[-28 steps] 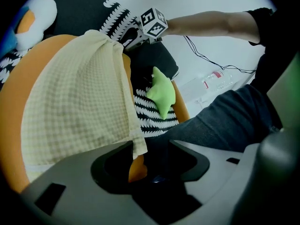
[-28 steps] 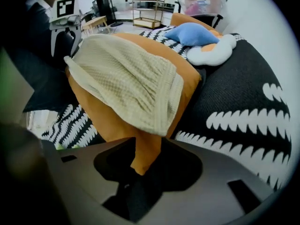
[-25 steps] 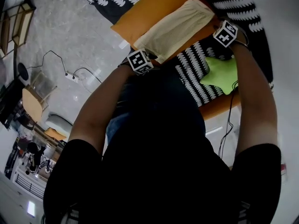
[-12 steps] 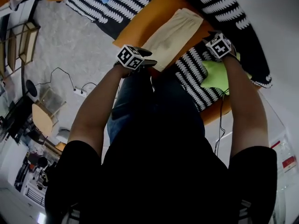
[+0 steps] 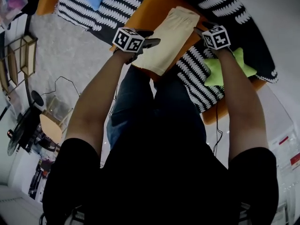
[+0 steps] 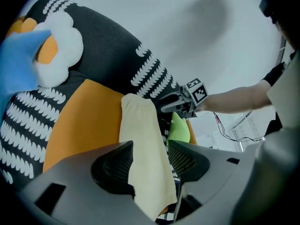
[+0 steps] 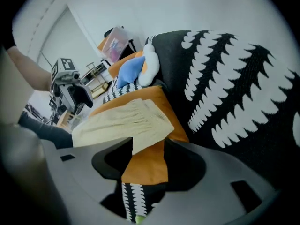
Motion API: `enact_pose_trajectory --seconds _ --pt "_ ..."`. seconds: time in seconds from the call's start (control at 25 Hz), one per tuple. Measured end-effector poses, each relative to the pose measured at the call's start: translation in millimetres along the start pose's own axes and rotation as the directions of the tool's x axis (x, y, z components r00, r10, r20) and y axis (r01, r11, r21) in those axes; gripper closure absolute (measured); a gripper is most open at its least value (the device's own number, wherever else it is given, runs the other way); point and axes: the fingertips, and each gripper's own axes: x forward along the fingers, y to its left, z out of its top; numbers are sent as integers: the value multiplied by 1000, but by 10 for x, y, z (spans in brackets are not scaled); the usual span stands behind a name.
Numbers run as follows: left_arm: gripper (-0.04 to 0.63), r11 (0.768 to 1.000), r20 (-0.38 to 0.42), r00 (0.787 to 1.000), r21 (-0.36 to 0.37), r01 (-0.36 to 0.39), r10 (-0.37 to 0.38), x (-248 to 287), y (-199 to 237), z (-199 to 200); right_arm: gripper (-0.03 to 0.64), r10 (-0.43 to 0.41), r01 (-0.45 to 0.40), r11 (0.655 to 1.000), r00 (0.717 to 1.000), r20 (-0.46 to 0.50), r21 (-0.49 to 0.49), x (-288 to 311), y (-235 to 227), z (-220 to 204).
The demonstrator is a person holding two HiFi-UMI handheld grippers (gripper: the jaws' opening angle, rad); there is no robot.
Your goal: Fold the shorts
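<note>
Orange cushion [image 5: 140, 14] bears shorts [image 5: 169, 37] lengthwise away, waistband seemingly far; left gripper [image 5: 152, 42] jaws apart, empty; right gripper [image 5: 200, 30] jaws opening, empty.

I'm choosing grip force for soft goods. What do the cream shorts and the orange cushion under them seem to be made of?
The cream shorts look like a light woven cloth, perhaps cotton, matte; the gathered waistband suggests elastic. The orange cushion looks like smooth matte fabric over soft filling, judging by its rounded edge.

Left hand-held gripper [image 5: 152, 42] tilted down, jaws apart — right hand-held gripper [image 5: 200, 32] jaws opening, seemingly empty.
</note>
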Motion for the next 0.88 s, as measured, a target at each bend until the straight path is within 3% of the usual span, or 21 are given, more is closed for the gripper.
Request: enact_pose_trajectory --seconds 0.2,0.48,0.6,0.76,0.88 --pt "342 1000 3 1000 8 -30 30 153 252 341 385 -25 7 982 995 96 189 90 -166 96" --pt "342 998 -10 999 28 -49 49 475 548 775 364 -18 -65 908 981 195 414 223 -283 187" --pt "342 999 -9 999 6 -34 35 659 601 928 364 10 -106 885 978 211 452 291 -209 174" --pt "342 999 -15 1000 -48 -21 20 867 660 1055 365 32 -131 881 975 221 454 404 -116 174" --pt "342 993 -38 999 -113 -17 13 1013 699 1035 373 30 -147 866 970 243 478 433 -65 213"
